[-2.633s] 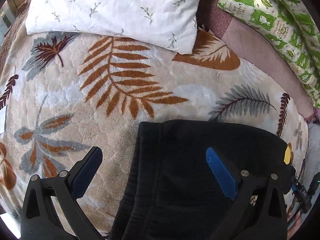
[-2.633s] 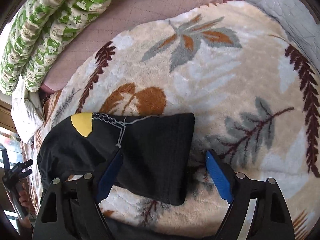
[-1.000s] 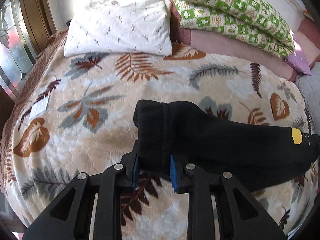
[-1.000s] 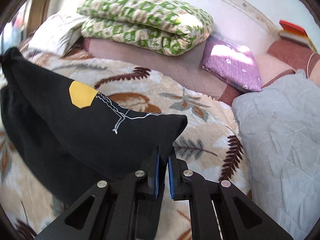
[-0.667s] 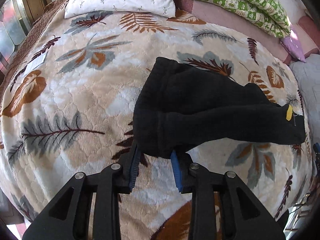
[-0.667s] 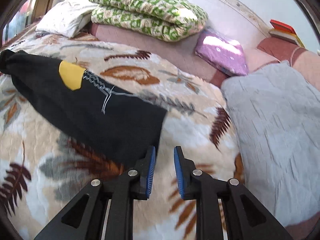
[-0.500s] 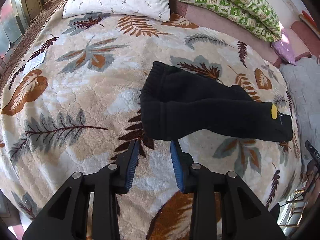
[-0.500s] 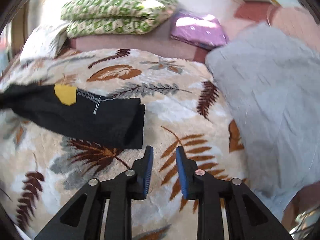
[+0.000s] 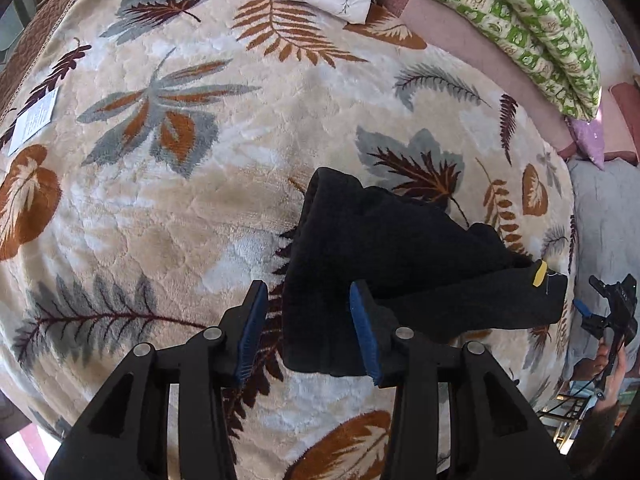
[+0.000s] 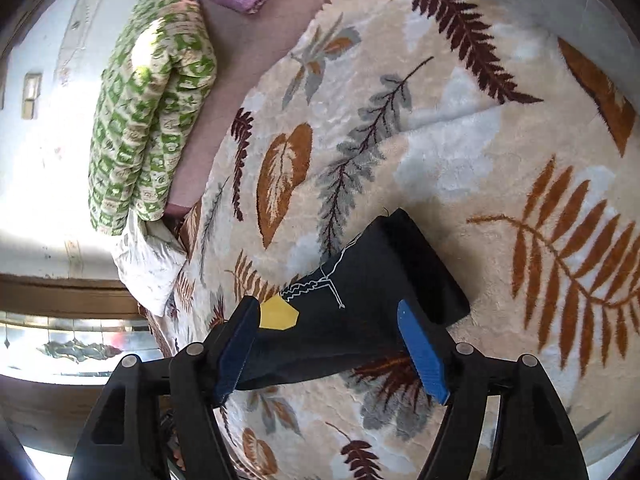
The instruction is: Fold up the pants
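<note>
Pants partly hidden behind parted left tool pads.

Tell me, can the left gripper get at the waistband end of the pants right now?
Probably yes: the left gripper is open, straddling the near end of the pants, nothing between them.

Both claws are black, silver-screwed, with ribbed blue pads

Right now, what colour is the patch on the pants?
Yellow patch on black pants; clearest in the right wrist view.
</note>
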`<act>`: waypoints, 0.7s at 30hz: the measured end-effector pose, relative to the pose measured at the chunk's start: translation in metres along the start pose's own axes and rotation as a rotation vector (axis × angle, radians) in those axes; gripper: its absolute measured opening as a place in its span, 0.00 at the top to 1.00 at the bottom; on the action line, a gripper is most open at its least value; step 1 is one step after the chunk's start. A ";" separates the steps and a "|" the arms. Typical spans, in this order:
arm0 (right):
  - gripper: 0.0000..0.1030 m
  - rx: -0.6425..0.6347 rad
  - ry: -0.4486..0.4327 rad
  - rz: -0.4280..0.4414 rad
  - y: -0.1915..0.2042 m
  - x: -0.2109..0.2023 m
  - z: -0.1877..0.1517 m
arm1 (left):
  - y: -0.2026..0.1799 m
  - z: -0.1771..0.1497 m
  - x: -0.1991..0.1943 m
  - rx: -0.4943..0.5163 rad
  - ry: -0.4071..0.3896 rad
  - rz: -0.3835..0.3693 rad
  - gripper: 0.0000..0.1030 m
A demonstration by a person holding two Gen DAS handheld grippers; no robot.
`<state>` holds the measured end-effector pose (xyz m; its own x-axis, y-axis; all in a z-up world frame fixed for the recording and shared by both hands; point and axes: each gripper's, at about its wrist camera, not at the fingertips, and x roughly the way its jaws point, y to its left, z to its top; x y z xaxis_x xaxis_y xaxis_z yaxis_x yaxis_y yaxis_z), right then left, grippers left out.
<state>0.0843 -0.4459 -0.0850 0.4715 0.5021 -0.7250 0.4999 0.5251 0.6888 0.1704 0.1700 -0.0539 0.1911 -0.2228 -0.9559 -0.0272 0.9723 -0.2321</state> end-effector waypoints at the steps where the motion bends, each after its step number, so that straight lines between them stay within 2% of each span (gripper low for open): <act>1: 0.28 -0.016 -0.002 -0.033 0.004 0.007 0.005 | -0.001 0.002 0.004 0.008 0.010 0.001 0.61; 4: 0.28 -0.105 0.007 -0.140 0.012 0.023 0.015 | -0.005 0.006 0.016 0.035 0.053 -0.005 0.61; 6: 0.29 -0.149 0.016 -0.180 0.015 0.031 0.019 | -0.007 0.008 0.024 0.044 0.079 -0.006 0.60; 9: 0.31 -0.197 0.023 -0.203 0.017 0.042 0.022 | -0.009 0.014 0.030 0.045 0.102 -0.035 0.60; 12: 0.34 -0.236 0.046 -0.221 0.019 0.051 0.022 | -0.011 0.017 0.034 0.053 0.120 -0.070 0.52; 14: 0.37 -0.266 0.065 -0.242 0.020 0.058 0.021 | -0.012 0.016 0.032 0.066 0.113 -0.079 0.52; 17: 0.59 -0.340 0.080 -0.283 0.024 0.063 0.018 | -0.012 0.015 0.023 0.063 0.083 -0.101 0.52; 19: 0.89 -0.397 0.091 -0.319 0.026 0.065 0.015 | -0.014 0.014 0.018 0.071 0.061 -0.083 0.72; 21: 0.97 -0.467 0.078 -0.366 0.031 0.065 0.011 | -0.018 0.012 0.018 0.080 0.069 -0.041 0.82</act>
<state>0.1384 -0.4041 -0.1107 0.2653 0.2714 -0.9252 0.2395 0.9109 0.3359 0.1858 0.1489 -0.0644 0.1226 -0.2642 -0.9566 0.0582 0.9642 -0.2588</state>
